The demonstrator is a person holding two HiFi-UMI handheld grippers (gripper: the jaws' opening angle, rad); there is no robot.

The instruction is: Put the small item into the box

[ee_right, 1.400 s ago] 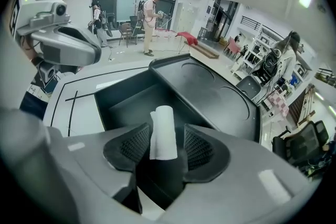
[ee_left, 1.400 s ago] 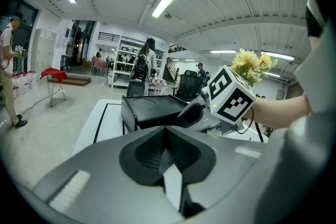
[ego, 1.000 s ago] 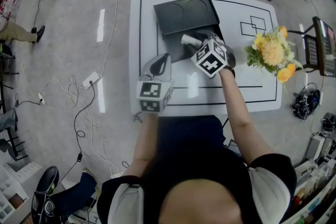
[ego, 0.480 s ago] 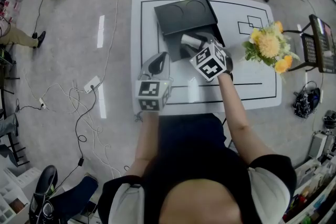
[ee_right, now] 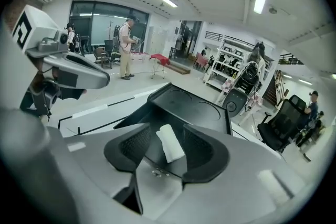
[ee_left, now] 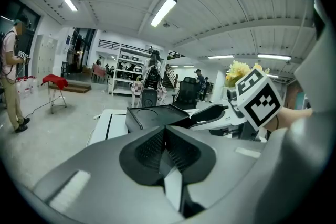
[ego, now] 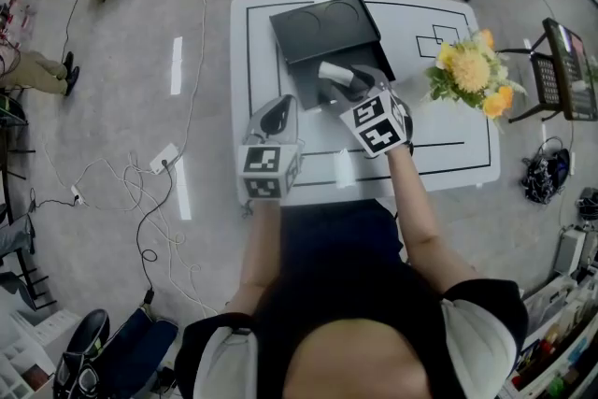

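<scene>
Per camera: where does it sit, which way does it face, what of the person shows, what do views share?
Head view: on the head, steeply down at the table; both forearms, left hand-held gripper, right hand-held gripper.
Left gripper view: on the left hand-held gripper, toward the black box; shut jaws.
Right gripper view: on the right one, toward the white roll in the box; open jaws.
All share the box.

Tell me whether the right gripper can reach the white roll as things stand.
Probably yes. The right gripper is open and points straight at the white roll, which lies uncovered in the open black box; nothing stands between them.
</scene>
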